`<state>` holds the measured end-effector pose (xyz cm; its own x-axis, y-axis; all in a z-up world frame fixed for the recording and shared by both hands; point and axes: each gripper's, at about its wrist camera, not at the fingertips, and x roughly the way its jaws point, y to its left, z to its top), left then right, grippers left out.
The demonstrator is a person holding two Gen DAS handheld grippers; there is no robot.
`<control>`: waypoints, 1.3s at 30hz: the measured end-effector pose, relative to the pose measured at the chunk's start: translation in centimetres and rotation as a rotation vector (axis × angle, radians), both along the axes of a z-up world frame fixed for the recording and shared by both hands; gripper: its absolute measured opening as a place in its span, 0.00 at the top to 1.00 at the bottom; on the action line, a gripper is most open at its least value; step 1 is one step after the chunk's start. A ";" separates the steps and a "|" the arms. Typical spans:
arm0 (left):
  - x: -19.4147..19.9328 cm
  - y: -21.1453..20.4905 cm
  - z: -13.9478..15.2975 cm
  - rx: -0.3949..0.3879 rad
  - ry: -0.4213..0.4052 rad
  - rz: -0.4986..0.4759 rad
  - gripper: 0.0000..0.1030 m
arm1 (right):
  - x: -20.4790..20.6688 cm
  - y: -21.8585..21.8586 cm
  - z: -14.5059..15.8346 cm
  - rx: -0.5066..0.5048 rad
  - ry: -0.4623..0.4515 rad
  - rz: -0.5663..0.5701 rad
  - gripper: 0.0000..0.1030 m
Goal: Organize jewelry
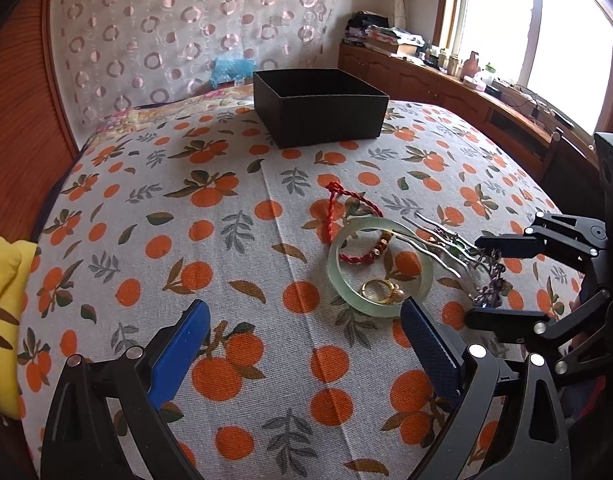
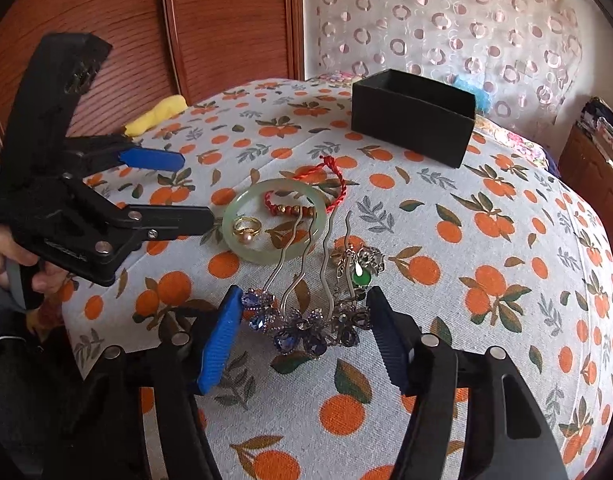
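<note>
- Pillow: yellow, at the far left edge of the cloth, about 10 o'clock from the bangle in the right wrist view.
- Left gripper: jaws spread wide and holding nothing, with blue pads. It hangs low over the cloth, the bangle at about 1 o'clock from it. In the right wrist view it comes in from 9 o'clock, one finger tip just beside the bangle's rim; whether it touches, I cannot tell.
- Bangle: pale green, lying flat on the orange-print cloth.
- Ring: gold with a pearl, lying inside the bangle, toward its 5 o'clock side in the left wrist view.
- Cord: a red bracelet with brown beads, draped over the bangle's far rim, part inside and part trailing out toward 12 o'clock.
- Box: black, open-topped, well apart from the jewelry, at 12 o'clock from the bangle in the left wrist view.
- Hairpins: silver wavy prongs with purple gem flowers and a green stone, lying just right of the bangle; some prong tips cross its rim.
- Right gripper: jaws open, one on each side of the purple gem heads, gripping nothing; contact with the gems cannot be told.
</note>
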<state>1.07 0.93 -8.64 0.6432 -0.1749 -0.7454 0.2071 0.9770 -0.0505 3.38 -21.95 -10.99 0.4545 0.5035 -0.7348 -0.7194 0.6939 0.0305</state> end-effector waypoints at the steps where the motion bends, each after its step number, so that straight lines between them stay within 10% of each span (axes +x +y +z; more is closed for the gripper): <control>1: 0.0 -0.1 0.1 0.001 0.000 -0.003 0.10 | -0.1 -0.3 0.2 0.012 0.000 0.002 0.36; 39: 2.2 -5.5 0.5 0.006 0.011 -0.136 0.10 | 4.6 -6.1 6.6 0.196 -0.104 -0.131 0.37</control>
<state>3.26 -4.59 -8.18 0.6054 -0.2552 -0.7539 0.3367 0.9404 -0.0479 7.97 -28.09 -4.36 0.5932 0.5632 -0.5752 -0.6297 0.7698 0.1042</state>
